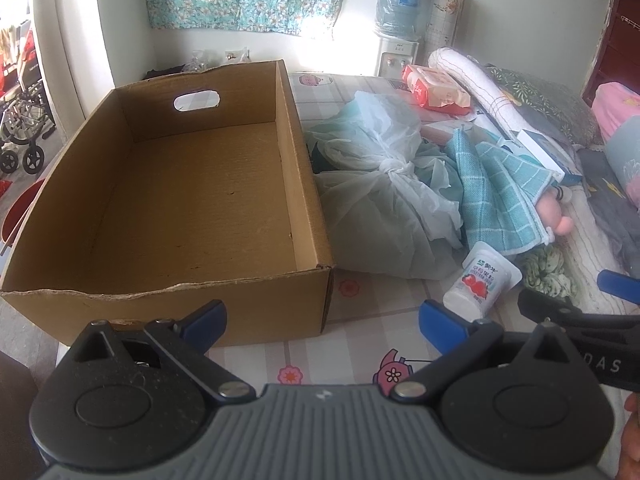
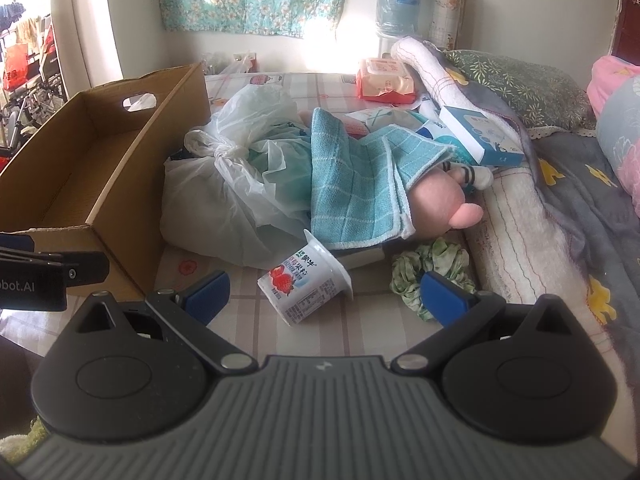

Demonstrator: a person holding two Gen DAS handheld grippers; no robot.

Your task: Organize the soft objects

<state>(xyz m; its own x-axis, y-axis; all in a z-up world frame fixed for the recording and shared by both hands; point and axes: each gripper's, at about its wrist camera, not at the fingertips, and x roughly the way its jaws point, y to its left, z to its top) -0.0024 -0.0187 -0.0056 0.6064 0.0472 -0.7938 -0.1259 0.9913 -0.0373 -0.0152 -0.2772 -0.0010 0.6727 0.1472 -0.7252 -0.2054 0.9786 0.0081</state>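
Now both grippers, left [image 1: 322, 318] and right [image 2: 324, 294], jaws apart, empty. Box [image 1: 192, 184] left of frame, bare. Towel [image 2: 352, 184] mid-frame over plush [image 2: 444, 204], beside bag [image 2: 224, 200]. Towel light, limp: pinch folded edge, likely drapes.

A home bedroom: pillow [image 2: 516, 80], quilt [image 2: 580, 216], water dispenser [image 1: 398, 20]

The cardboard box [image 1: 192, 184] is plain brown, and the tied plastic bag [image 2: 224, 200] beside it is translucent white over pale green. The towel [image 2: 352, 196] is teal with a white grid and white edging, the plush toy [image 2: 444, 204] pink, the scrunchie [image 2: 432, 260] mottled green and white. The yogurt cup [image 2: 304, 284] is white with red strawberries, and both grippers' fingertips [image 2: 208, 292] are blue on black arms.
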